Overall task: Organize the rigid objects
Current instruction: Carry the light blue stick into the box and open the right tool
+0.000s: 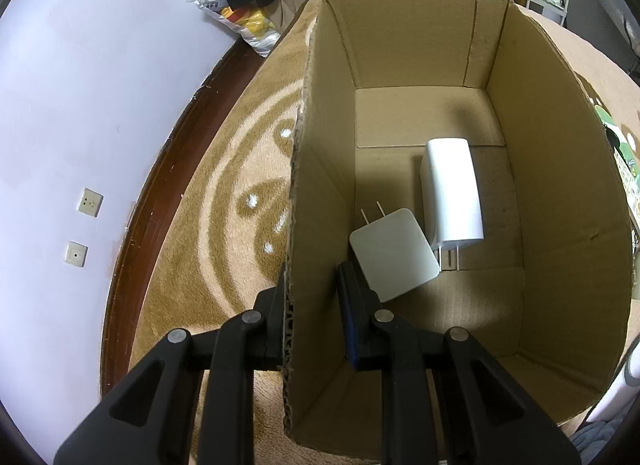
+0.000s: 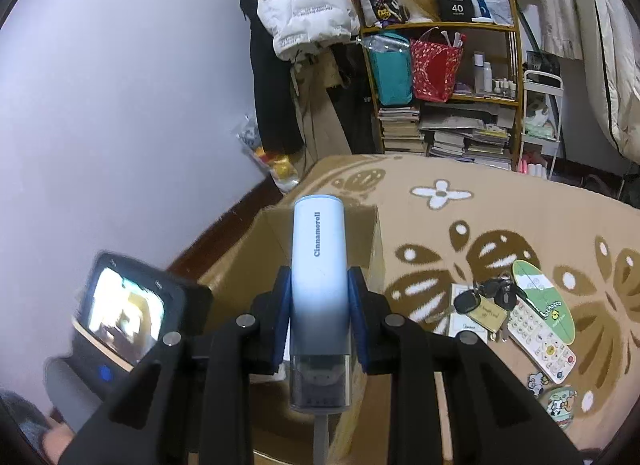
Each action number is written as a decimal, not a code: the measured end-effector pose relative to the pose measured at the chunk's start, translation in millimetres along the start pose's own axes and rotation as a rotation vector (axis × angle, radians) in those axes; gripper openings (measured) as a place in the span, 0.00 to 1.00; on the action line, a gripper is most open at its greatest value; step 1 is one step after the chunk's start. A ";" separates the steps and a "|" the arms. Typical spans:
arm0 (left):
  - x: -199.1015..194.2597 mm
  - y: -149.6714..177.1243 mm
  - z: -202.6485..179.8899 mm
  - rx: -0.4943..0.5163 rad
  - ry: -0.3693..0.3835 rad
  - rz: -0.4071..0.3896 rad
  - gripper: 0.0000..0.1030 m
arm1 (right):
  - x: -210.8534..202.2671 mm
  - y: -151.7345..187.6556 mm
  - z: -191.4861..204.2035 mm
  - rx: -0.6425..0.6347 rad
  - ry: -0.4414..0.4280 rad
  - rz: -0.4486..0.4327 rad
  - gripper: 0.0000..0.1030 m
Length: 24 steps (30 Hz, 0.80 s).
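Right gripper (image 2: 319,301) pinching the pale-blue cylindrical Cinnamoroll tube (image 2: 318,265) between blue pads; left gripper (image 1: 310,305) clamped on the brown cardboard box (image 1: 560,185) wall — steadying it. Delivery step, I'd say: carry over the rim, release beside two white plug chargers (image 1: 394,253).

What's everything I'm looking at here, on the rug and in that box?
cardboard box: one, brown, on the rug
chargers: two, white, on the box floor, side by side
rug: one, tan with brown leaf pattern
keys: one bunch, dark, on the rug
calculator: one, white, right of the keys
Cinnamoroll tube: one, pale blue, held over the box
left tool: black, clamped on the box wall
right tool: black with blue pads, gripping the tube
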<state>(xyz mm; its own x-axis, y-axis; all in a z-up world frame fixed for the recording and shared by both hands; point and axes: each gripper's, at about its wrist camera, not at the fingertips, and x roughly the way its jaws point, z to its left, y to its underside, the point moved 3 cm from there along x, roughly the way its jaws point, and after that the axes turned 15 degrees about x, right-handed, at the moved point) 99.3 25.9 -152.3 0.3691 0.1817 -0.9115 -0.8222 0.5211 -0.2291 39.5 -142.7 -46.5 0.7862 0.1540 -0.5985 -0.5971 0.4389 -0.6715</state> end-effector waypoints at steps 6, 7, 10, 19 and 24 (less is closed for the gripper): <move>0.6 0.4 -0.9 -0.002 0.003 0.000 0.19 | 10.9 2.1 6.2 -0.005 -0.008 0.051 0.27; 0.4 0.4 -1.0 -0.002 0.003 -0.001 0.19 | 16.0 6.0 5.5 0.004 -0.014 0.073 0.27; 0.6 -0.2 -0.3 -0.004 0.007 0.001 0.19 | 28.9 16.0 0.3 0.028 -0.021 0.129 0.27; 2.8 -1.7 0.2 -0.003 0.009 0.009 0.19 | 35.9 20.5 -8.2 -0.006 0.011 0.125 0.24; 2.3 -1.3 -1.4 0.003 0.008 0.011 0.19 | 21.2 0.4 -11.8 -0.032 0.038 0.062 0.27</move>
<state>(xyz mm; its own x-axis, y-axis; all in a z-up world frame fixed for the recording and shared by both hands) 100.6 24.5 -154.6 0.3568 0.1808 -0.9165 -0.8247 0.5218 -0.2181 54.1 -149.7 -64.6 0.7414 0.1460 -0.6550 -0.6497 0.4007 -0.6460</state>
